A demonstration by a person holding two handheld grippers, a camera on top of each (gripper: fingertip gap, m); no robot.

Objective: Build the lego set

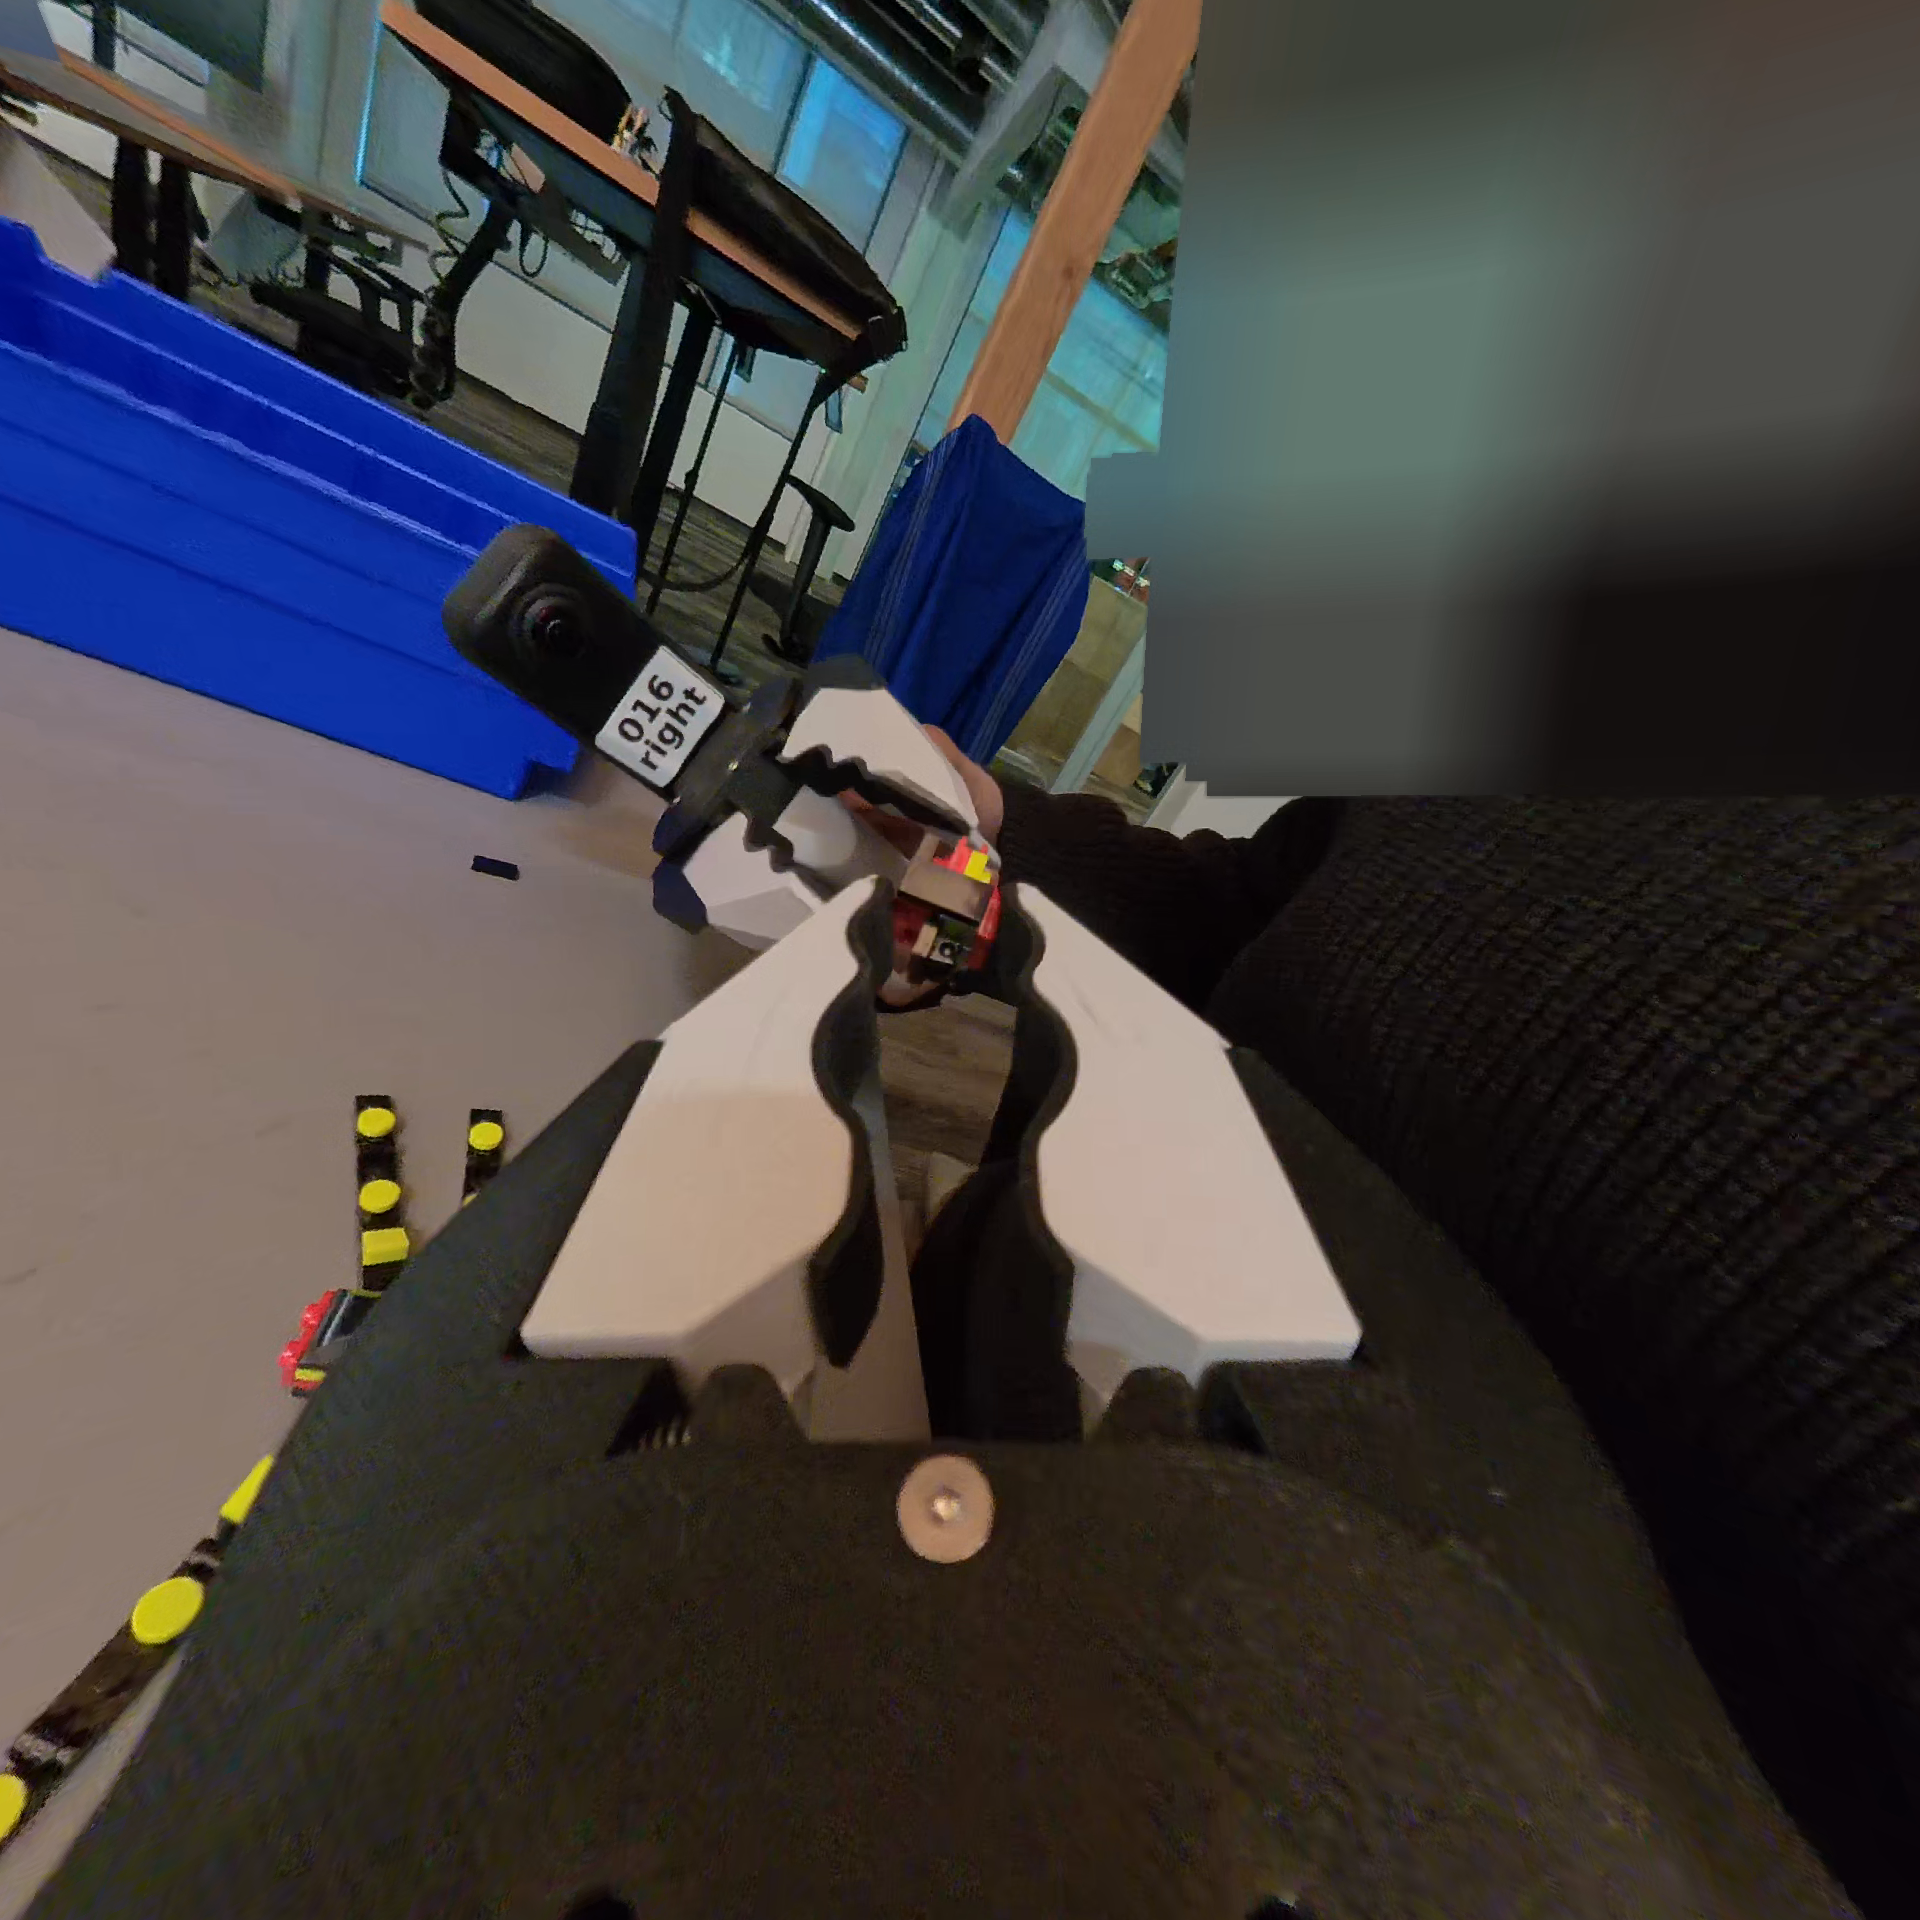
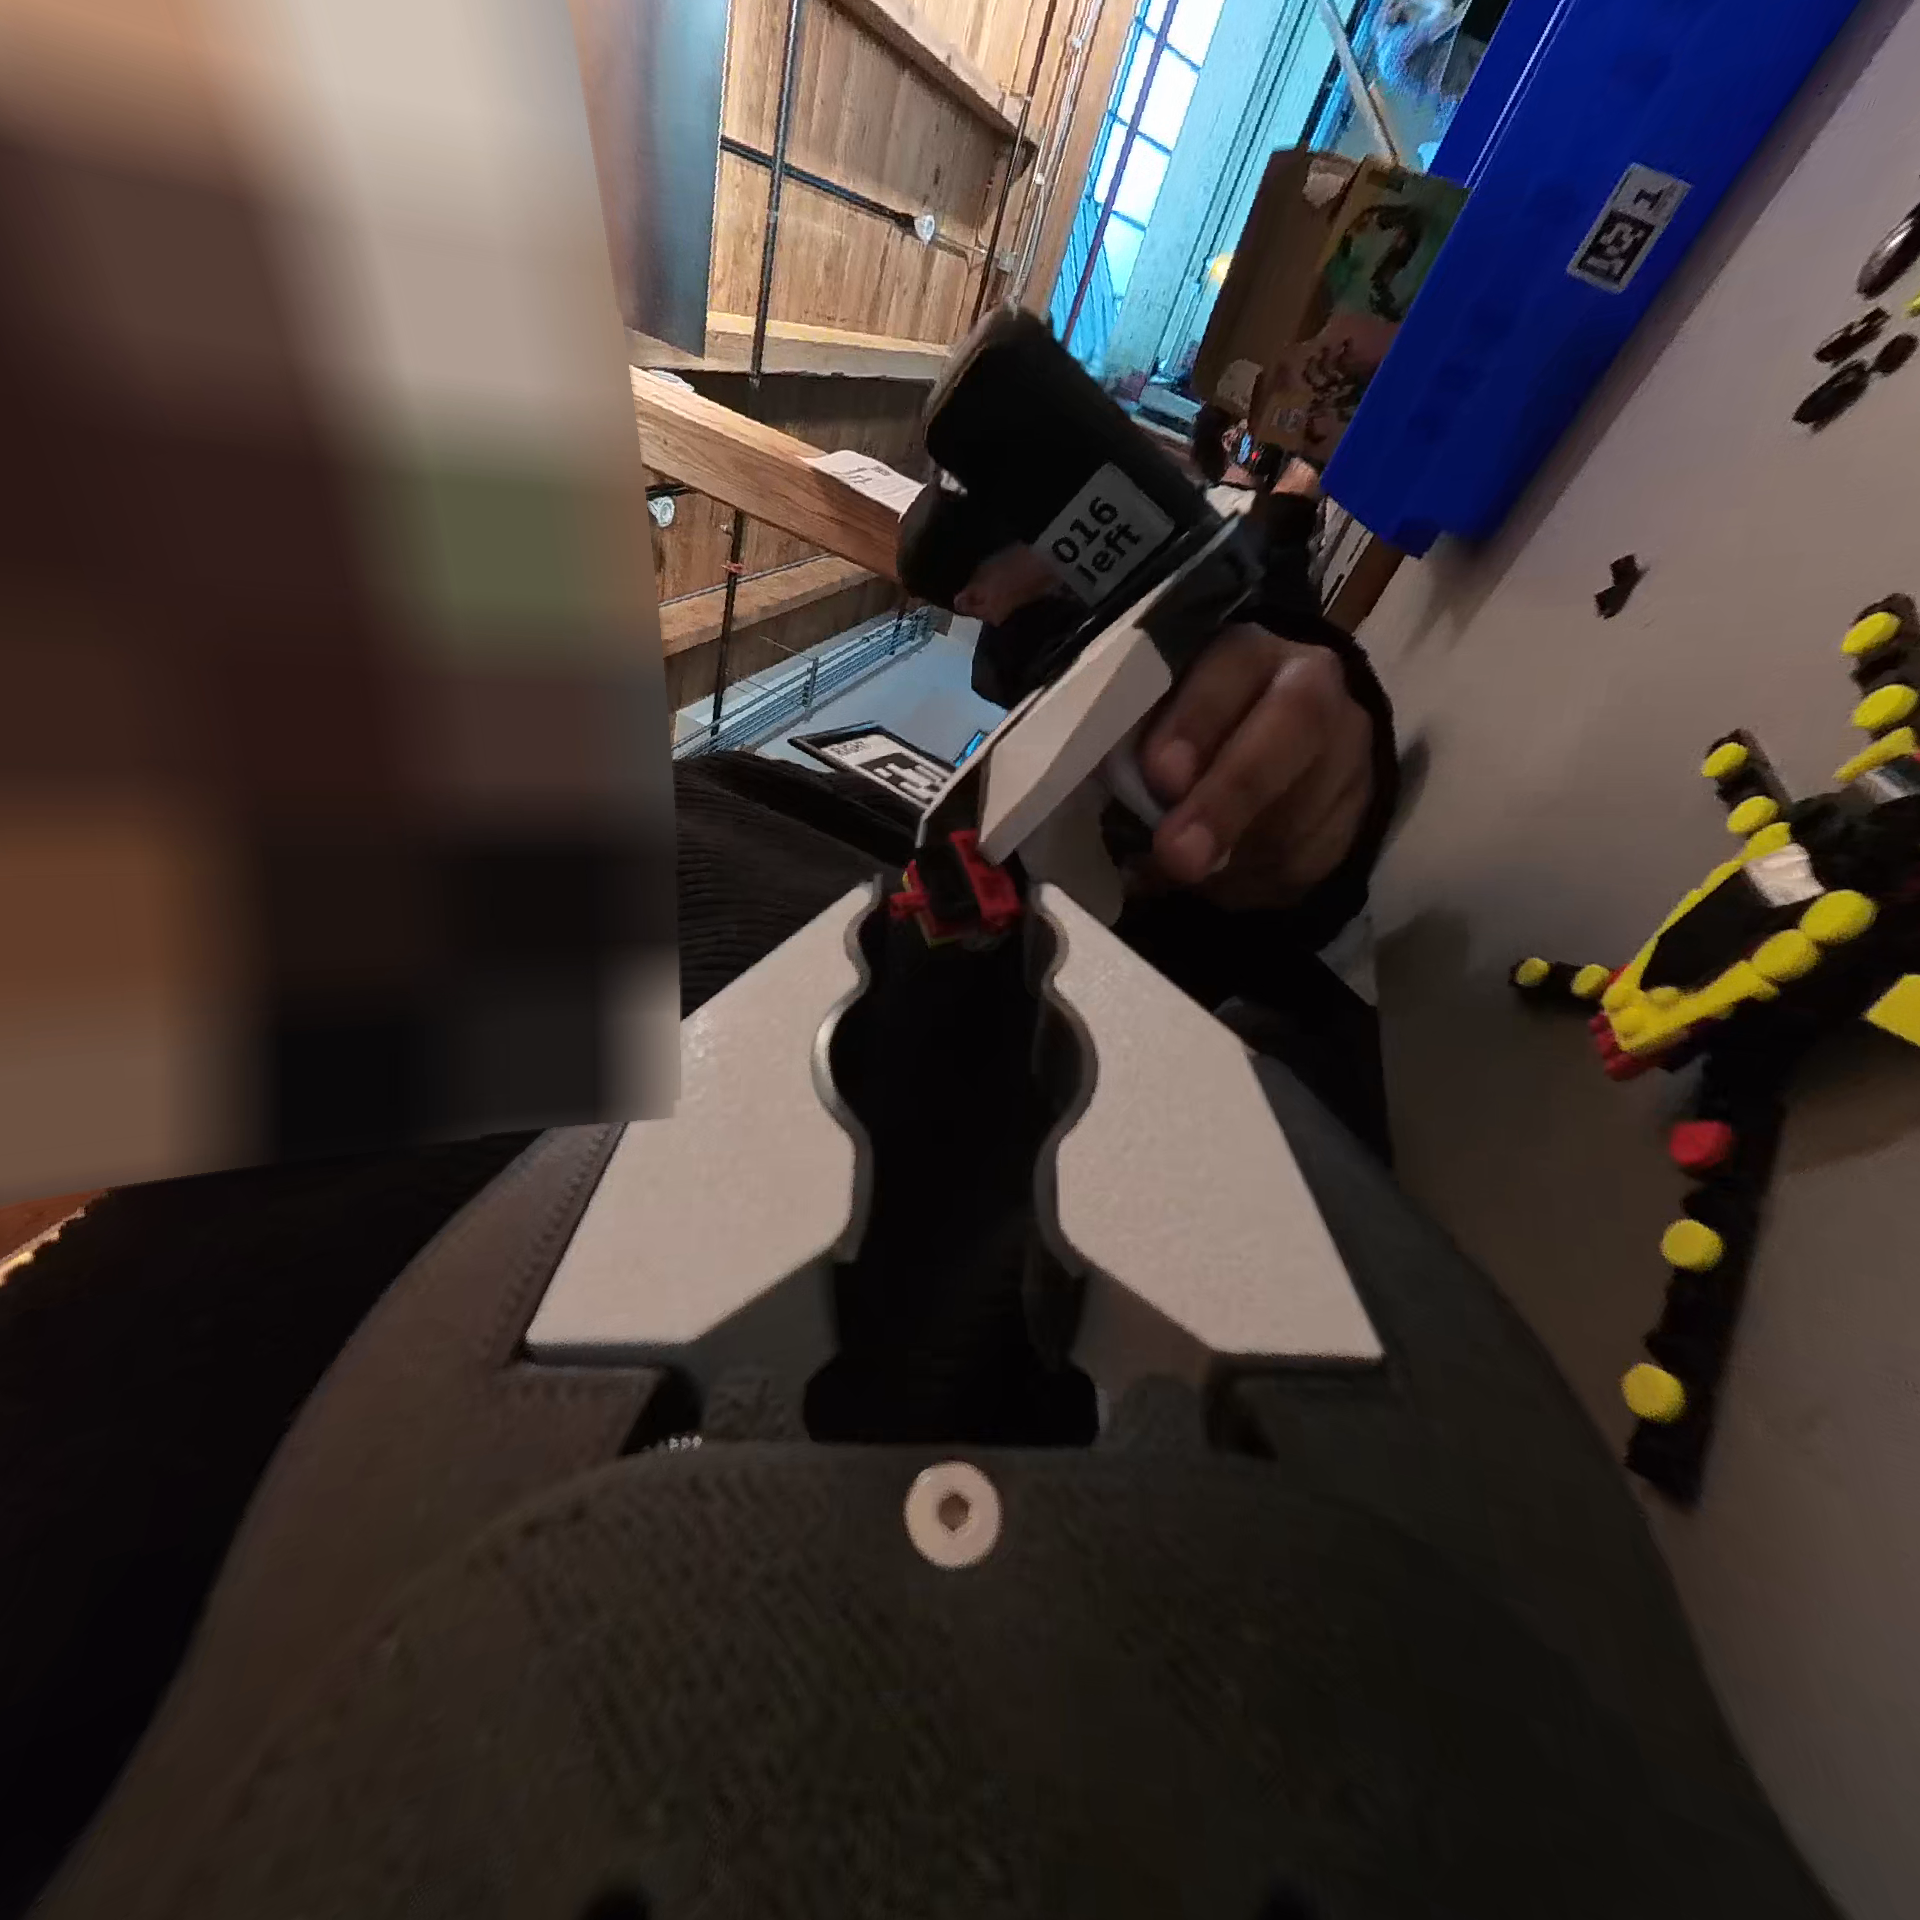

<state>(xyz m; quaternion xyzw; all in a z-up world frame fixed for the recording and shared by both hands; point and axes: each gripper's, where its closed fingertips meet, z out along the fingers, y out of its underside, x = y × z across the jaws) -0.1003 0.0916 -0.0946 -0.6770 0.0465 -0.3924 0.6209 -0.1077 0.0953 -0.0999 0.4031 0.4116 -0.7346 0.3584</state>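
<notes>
A small red, black and yellow lego assembly [image 1: 940, 909] is held in the air between both grippers, off the table edge. My left gripper [image 1: 948, 925] is shut on it from below in the left wrist view. My right gripper [image 2: 956, 914] is shut on the same assembly [image 2: 961, 896]. The right gripper [image 1: 971, 847] reaches in from the upper left in the left wrist view. The left gripper [image 2: 961, 831] comes in from the upper right in the right wrist view. A larger black and yellow lego model [image 2: 1766, 935] lies on the grey table [image 2: 1558, 1143]; part of it shows at the lower left [image 1: 379, 1195].
A blue bin [image 1: 208, 499] stands at the back of the table; it also shows in the right wrist view [image 2: 1558, 260]. A small loose black piece [image 1: 494, 865] lies on the table, with more loose black pieces [image 2: 1860, 364] near the bin. A person's dark sleeve [image 1: 1558, 1143] fills the right. My left and right fingertips are right by each other.
</notes>
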